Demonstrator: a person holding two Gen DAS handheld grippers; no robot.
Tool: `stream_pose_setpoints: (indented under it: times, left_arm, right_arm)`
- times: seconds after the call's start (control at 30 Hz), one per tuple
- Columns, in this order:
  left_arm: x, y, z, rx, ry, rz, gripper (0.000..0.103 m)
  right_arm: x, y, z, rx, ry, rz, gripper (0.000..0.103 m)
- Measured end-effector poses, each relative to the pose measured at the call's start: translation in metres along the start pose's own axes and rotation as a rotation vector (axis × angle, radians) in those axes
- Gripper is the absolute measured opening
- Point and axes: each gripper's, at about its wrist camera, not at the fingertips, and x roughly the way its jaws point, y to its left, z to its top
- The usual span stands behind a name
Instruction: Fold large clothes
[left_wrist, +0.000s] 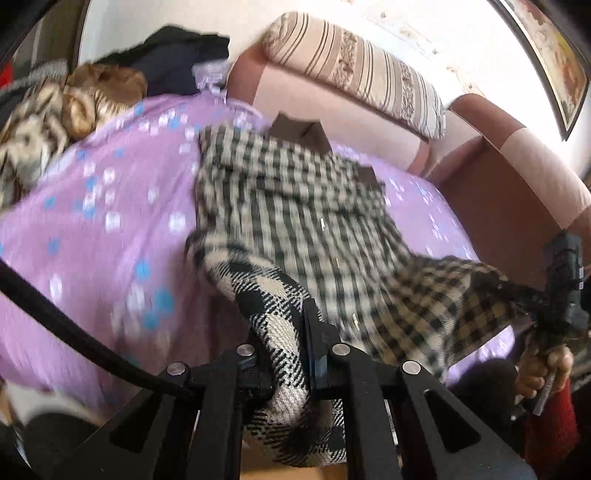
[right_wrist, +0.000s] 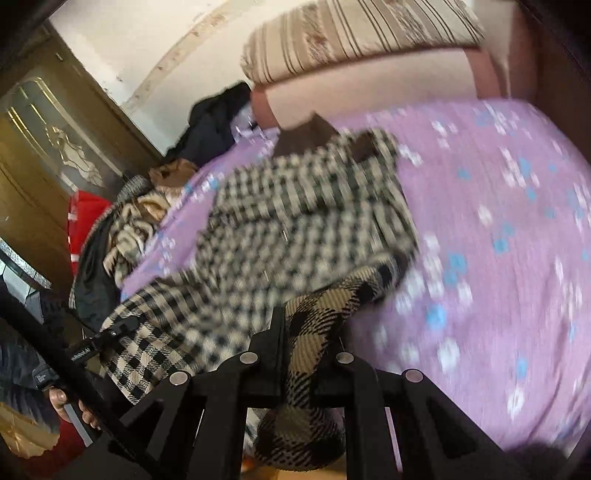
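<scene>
A large black-and-cream checked coat (left_wrist: 295, 221) with brown collar patches lies spread on a purple flowered bedspread (left_wrist: 110, 229). My left gripper (left_wrist: 284, 332) is shut on the coat's near hem, which bunches between the jaws. My right gripper (right_wrist: 310, 332) is shut on the other near corner of the coat (right_wrist: 295, 229). The right gripper also shows at the right edge of the left wrist view (left_wrist: 561, 295), cloth in its jaws. The left gripper shows at the lower left of the right wrist view (right_wrist: 107, 339). The hem hangs lifted between them.
A pink sofa back (left_wrist: 332, 107) with a striped cushion (left_wrist: 354, 70) runs behind the bed. A pile of clothes (left_wrist: 55, 118) and a dark garment (left_wrist: 177, 59) lie at the far left. A wooden door (right_wrist: 44, 147) stands at the left.
</scene>
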Motion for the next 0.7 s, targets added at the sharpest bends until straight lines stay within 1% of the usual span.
stream_pose_setpoints:
  times: [0.07,0.17,0.23,0.33,0.4,0.47,0.5,0.57,0.63,0.7]
  left_arm:
    - [0.009,0.0,0.026,0.011,-0.018,0.025,0.01]
    - [0.028,0.004,0.067,0.011,-0.037,0.073,0.01]
    - [0.043,0.012,0.095,-0.012,-0.035,0.091,0.01]
    - [0.067,0.028,0.136,-0.059,-0.043,0.113,0.01]
    - [0.09,0.039,0.167,-0.084,-0.042,0.156,0.01]
    - [0.112,0.046,0.189,-0.085,-0.033,0.198,0.01]
    - [0.128,0.05,0.204,-0.085,-0.025,0.24,0.01]
    - [0.155,0.058,0.225,-0.085,0.007,0.284,0.01]
    - [0.18,0.07,0.24,-0.12,0.043,0.294,0.01]
    - [0.201,0.079,0.249,-0.152,0.072,0.292,0.01]
  right_arm:
    - [0.007,0.003,0.024,-0.007,-0.04,0.005,0.012]
    - [0.026,-0.001,0.06,0.015,-0.079,-0.003,0.012]
    - [0.037,-0.003,0.082,0.028,-0.094,-0.013,0.012]
    - [0.065,-0.008,0.125,0.047,-0.1,-0.04,0.012]
    - [0.087,-0.014,0.149,0.06,-0.097,-0.078,0.012]
    - [0.11,-0.026,0.171,0.089,-0.098,-0.132,0.012]
    - [0.122,-0.034,0.179,0.105,-0.096,-0.16,0.012]
    - [0.146,-0.052,0.194,0.133,-0.077,-0.223,0.012]
    - [0.167,-0.071,0.206,0.163,-0.054,-0.269,0.012]
    - [0.184,-0.086,0.213,0.194,-0.024,-0.274,0.012]
